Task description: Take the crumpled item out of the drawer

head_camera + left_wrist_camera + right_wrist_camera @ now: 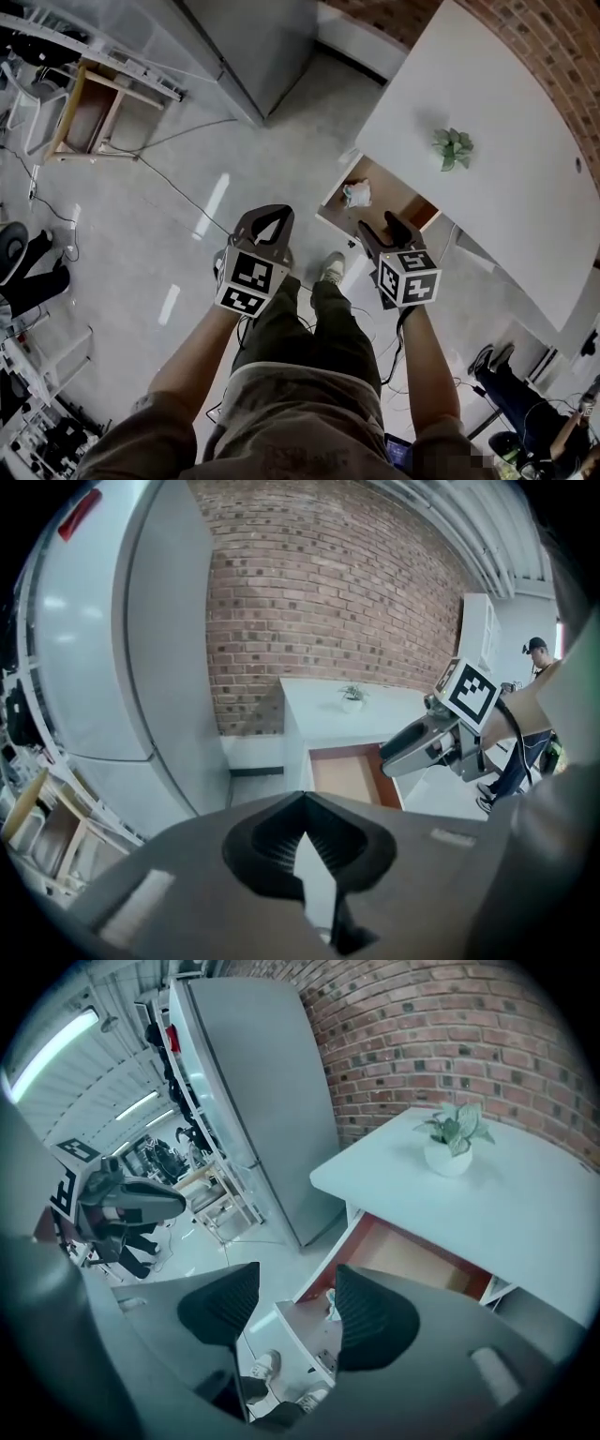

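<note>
Since the small white crumpled item (357, 194) lies at the left end of the open brown wooden drawer (398, 202) under the white table (487, 216), just above and slightly left of the right gripper (384, 230) in the head view, that gripper is nearer. Its jaws stand well apart, holding nothing; the item shows through their gap, beyond the tips. The left gripper (265, 220), jaws together and empty, sits farther left.
</note>
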Motion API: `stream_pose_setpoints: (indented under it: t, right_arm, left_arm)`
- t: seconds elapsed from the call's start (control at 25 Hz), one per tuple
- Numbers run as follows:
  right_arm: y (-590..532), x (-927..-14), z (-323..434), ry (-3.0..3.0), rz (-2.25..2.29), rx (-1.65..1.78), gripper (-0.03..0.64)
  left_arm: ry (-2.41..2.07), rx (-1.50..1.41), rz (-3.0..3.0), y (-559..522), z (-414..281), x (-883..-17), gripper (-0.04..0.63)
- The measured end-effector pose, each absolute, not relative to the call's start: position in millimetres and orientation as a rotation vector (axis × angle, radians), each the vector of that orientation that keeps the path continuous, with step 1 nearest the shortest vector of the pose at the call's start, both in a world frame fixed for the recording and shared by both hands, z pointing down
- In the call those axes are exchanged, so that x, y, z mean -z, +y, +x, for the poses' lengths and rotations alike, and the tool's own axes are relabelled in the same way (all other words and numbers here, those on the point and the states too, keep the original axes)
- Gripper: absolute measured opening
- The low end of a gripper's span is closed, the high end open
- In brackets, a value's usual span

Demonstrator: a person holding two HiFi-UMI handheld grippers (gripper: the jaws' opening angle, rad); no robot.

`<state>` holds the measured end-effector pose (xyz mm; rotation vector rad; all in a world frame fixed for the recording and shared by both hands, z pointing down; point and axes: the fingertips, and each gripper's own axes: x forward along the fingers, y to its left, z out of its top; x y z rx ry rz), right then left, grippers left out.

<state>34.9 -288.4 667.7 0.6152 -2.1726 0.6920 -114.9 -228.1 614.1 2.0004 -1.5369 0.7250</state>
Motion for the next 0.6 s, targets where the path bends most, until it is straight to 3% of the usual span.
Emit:
stream_pose_setpoints:
  t: [0.6]
  right_arm:
    - [-309.1, -822.3, 28.8, -1.999, 0.621, -0.684, 0.302]
  left_arm:
    - [-1.503, -0.692, 1.948, -239.9, -133.2, -730.0, 0.000]
